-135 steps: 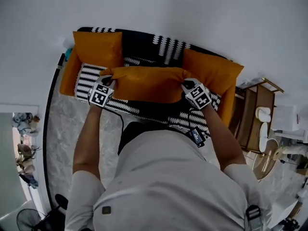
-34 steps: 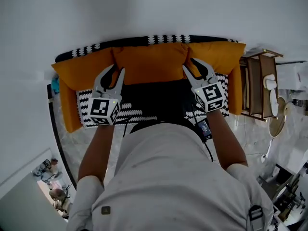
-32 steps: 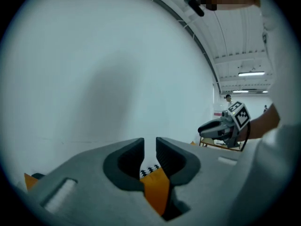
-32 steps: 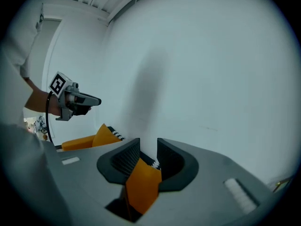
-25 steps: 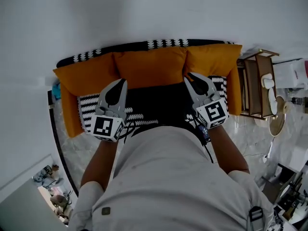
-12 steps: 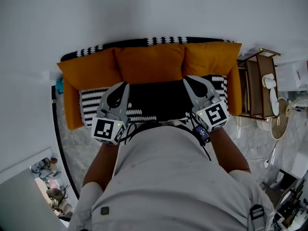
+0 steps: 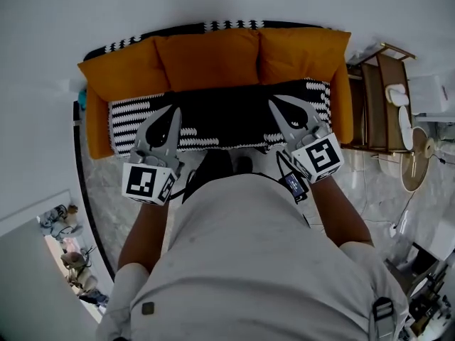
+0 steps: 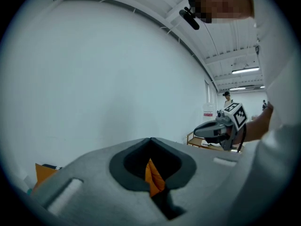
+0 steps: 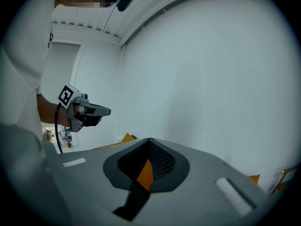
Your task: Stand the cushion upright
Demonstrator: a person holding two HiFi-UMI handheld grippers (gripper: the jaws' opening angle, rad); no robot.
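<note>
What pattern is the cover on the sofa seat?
The seat cover is black and white, in striped rows; the head view shows it best.

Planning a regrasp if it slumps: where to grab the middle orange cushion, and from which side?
Pinch the middle cushion at its two top corners, coming from the front of the sofa. It stands against the backrest, wedged between the left cushion and right cushion, so likely only its top and front are free.

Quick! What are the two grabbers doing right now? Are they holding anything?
Left gripper: closed, holding nothing.
Right gripper: closed, holding nothing.
</note>
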